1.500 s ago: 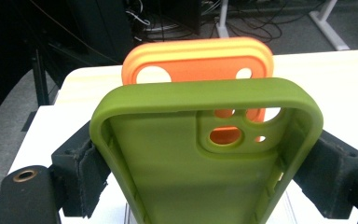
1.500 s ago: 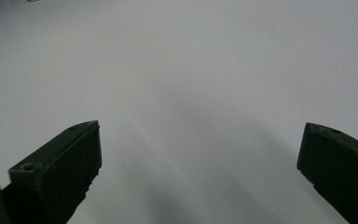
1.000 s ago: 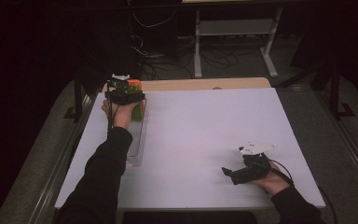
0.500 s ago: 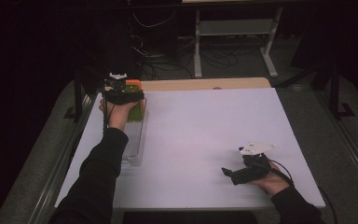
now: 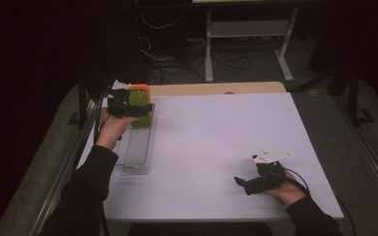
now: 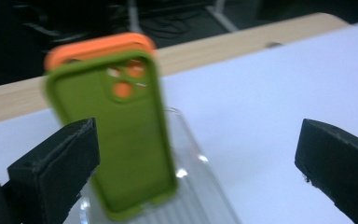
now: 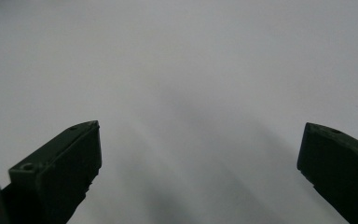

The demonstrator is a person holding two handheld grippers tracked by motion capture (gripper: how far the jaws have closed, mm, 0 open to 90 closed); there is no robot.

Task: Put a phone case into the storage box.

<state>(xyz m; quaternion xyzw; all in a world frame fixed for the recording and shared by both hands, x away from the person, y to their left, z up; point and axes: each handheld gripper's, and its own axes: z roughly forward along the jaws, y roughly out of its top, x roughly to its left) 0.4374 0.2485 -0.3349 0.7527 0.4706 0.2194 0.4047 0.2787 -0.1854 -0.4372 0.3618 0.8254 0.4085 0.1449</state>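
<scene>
Phone cases first: green phone case point(image 6: 121, 140) stands upright in the clear slotted rack point(image 5: 137, 150) at the table's far-left edge, orange phone case point(image 6: 98, 44) upright just behind it. Left gripper point(image 6: 191, 158) sits just in front of the green case — jaws wide, nothing pinched, having just finished opening. Right gripper point(image 5: 246, 183) rests low over the white table point(image 5: 216, 137) near the right corner, well apart from the rack — jaws wide, holding nothing.
</scene>
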